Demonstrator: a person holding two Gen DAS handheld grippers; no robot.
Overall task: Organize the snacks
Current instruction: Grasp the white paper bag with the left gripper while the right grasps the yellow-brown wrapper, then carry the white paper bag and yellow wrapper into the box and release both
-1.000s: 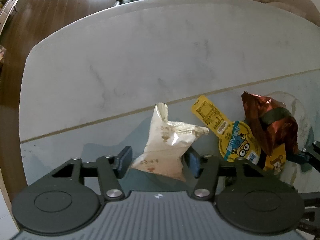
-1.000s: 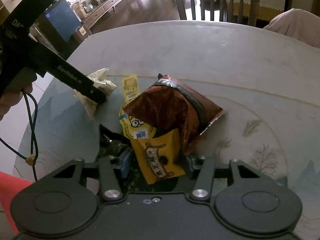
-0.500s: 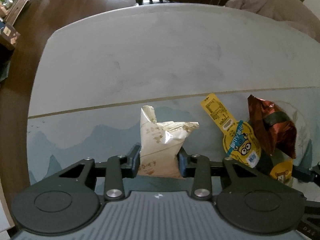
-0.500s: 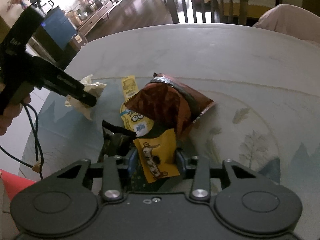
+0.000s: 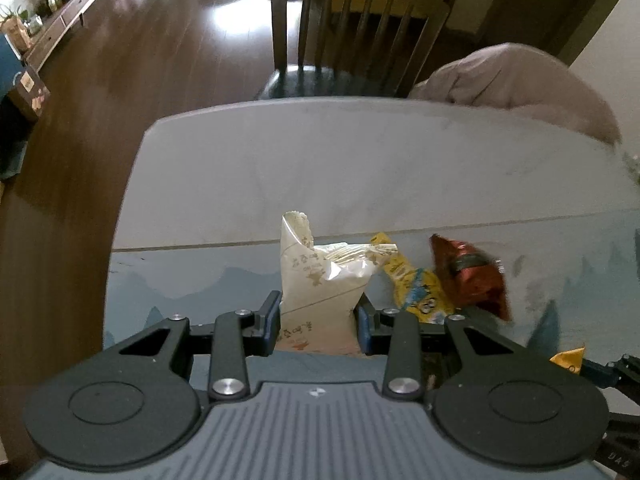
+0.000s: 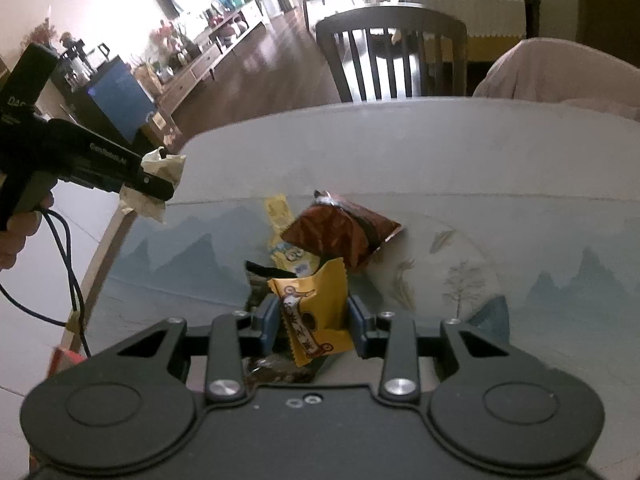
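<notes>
The left gripper (image 5: 318,316) is clamped on a crinkled white plastic snack packet (image 5: 320,280), held above the pale marble table (image 5: 360,168). The right gripper (image 6: 312,320) pinches a small yellow foil snack packet (image 6: 312,308), clear of the remaining brown foil bag (image 6: 340,236) and yellow cartoon-printed sachet (image 6: 280,224).

Matte black linkage on left gripper (image 5: 318,318): two round discs, silver screws on the bars, blue-edged fingers (image 5: 269,316), ribbed grey housing behind the discs. Right gripper (image 6: 312,320) same build, plain dark housing. Seen from right wrist: black pistol-grip body, white lettering, thin black cable below the hand (image 6: 18,236).
</notes>
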